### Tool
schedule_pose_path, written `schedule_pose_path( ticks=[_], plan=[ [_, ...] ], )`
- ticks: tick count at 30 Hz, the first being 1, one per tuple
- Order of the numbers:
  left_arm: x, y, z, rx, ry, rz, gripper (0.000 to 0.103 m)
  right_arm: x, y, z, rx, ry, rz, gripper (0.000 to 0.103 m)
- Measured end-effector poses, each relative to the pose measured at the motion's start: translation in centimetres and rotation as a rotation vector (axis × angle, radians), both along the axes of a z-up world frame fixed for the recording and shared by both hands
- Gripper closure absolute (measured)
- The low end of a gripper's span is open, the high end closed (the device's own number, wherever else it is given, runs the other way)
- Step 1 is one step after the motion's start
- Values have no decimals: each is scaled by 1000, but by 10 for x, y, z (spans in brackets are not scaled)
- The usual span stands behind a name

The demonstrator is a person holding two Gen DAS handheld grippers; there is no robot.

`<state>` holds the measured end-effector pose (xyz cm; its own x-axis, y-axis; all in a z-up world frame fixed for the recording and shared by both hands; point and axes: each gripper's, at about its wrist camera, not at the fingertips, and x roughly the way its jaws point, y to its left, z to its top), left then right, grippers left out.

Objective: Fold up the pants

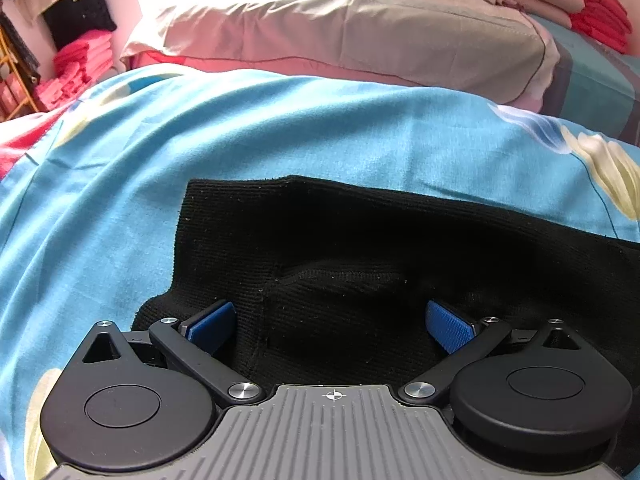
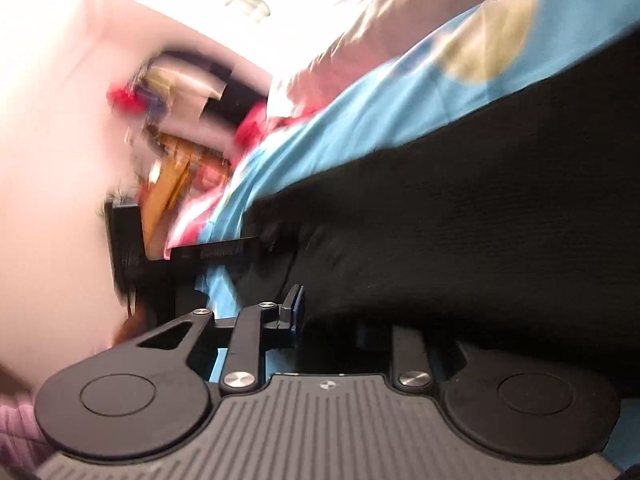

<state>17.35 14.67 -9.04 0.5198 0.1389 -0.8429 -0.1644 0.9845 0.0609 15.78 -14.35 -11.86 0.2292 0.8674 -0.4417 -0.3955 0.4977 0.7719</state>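
Note:
The black ribbed pants (image 1: 360, 248) lie folded on a blue flowered bedspread (image 1: 200, 140), with their near left corner under my left gripper (image 1: 329, 320). That gripper is open wide, its blue pads (image 1: 212, 320) standing apart over the cloth and pressing on nothing. The right wrist view is tilted and blurred. In it the pants (image 2: 480, 200) fill the right side. My right gripper (image 2: 330, 314) has its jaws partly apart at the cloth's edge. Its left finger (image 2: 295, 306) is bare, and black cloth covers the right finger.
A grey-pink pillow (image 1: 360, 32) lies at the head of the bed. Red folded cloths (image 1: 600, 16) sit at the far right, and more pink ones (image 1: 76, 68) sit on a rack at the left. A black boxy device (image 2: 128, 240) shows blurred left of the right gripper.

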Motion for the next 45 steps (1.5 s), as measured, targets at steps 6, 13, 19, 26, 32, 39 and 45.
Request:
schedule_pose_path(
  ticks=[6,13,19,26,32,39,45],
  plan=[
    [1,0,1,3,10,-2,0,-38,-3,50,-291,-296,153,59],
    [0,-3,-1,20,-4,13,0,20,-80,30,-415,-250,-266,103],
    [0,-5,-3,32,-12,24,0,5,-42,61,-644,-609,-178,42],
    [0,-5,-3,39,-13,30,0,48,-36,24,-737,-574,-205,78],
    [-1,-7,1,49,-1,43,0,58,-55,40,-666,-454,-382,93],
    [-8,-28,34,-64,-52,43,0,-11,-84,34,-574,-458,-213,66],
    [20,-83,1,-18,52,-69,0,-3,-164,33,-616,-424,-470,67]
  ],
)
